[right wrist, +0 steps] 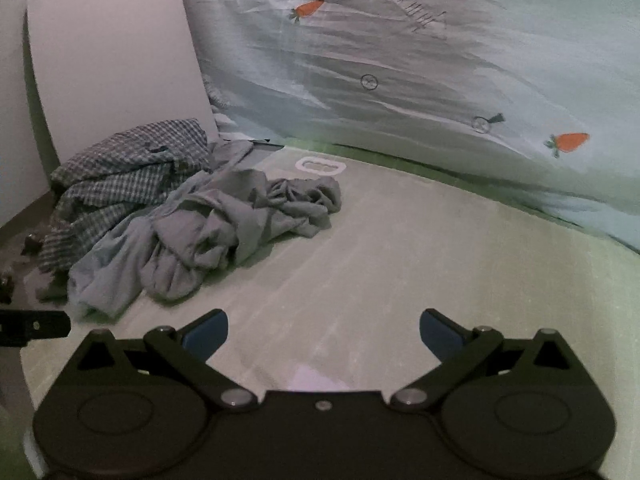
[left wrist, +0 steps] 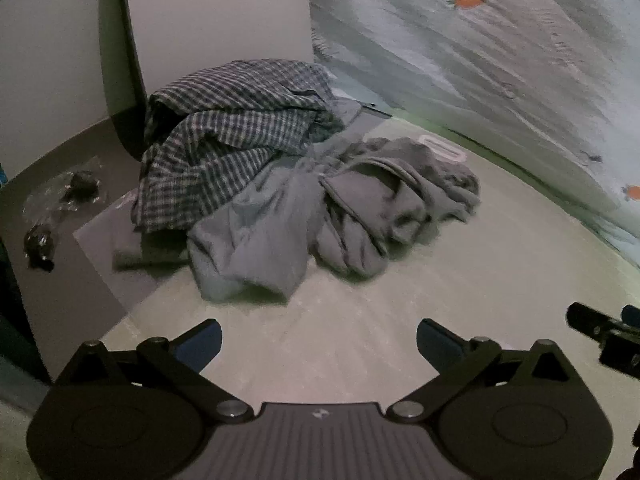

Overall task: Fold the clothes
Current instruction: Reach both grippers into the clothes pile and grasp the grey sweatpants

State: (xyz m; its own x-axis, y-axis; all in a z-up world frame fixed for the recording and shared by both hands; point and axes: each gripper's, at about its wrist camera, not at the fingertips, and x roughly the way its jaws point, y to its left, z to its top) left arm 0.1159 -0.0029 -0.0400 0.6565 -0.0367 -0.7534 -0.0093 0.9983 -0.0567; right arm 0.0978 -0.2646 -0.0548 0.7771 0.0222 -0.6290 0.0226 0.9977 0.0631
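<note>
A heap of crumpled clothes lies on a pale mat. A checked blue-and-white shirt lies on top at the back left, a light blue garment spreads under it, and a grey garment is bunched at the right. In the right wrist view the checked shirt, the light blue garment and the grey garment lie at the left. My left gripper is open and empty, short of the heap. My right gripper is open and empty, to the right of the heap.
A bedsheet with carrot prints hangs along the back and right. A white board leans behind the heap. Small black items in clear plastic lie on the grey floor at the left. A white label is printed on the mat.
</note>
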